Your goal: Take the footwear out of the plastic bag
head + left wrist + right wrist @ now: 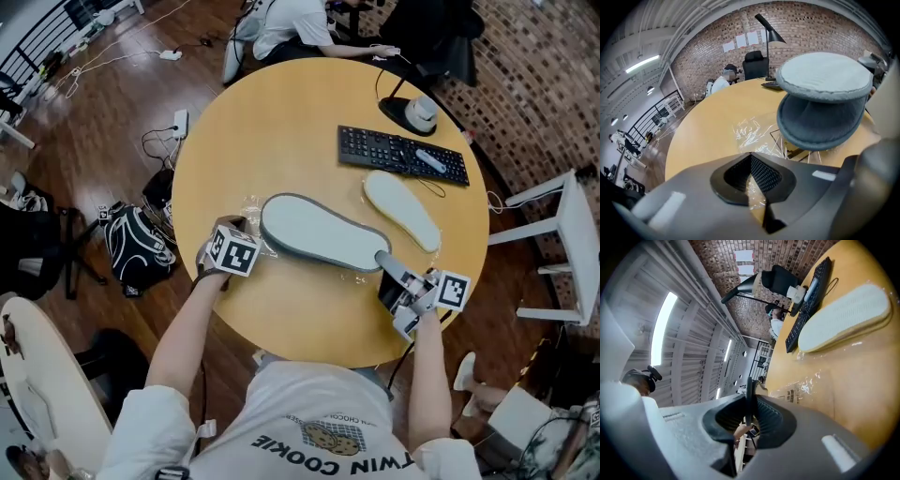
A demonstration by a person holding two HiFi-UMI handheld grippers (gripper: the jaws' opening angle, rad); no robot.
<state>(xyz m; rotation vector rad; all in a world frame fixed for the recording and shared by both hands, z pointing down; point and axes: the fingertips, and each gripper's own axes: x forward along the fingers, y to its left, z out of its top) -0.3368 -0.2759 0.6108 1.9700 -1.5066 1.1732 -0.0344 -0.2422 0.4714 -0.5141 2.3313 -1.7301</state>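
The oval grey felt slipper (314, 230) hangs sole-up over the round wooden table (281, 122), its long axis running from the left gripper (242, 228) to the right gripper (389, 267). The right gripper pinches its thin rim. The left gripper clamps the crinkled clear plastic bag (752, 133).

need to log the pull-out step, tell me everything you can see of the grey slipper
The grey slipper looks soft, with a pale, finely ribbed sole, a darker grey rim and a dark fuzzy upper. It is turned sole-up and stretches between the two grippers over the round wooden table. The right gripper is clamped on its narrower end. Its broad end is above the clear plastic bag, outside it and seemingly hanging clear of it. No other contact shows.
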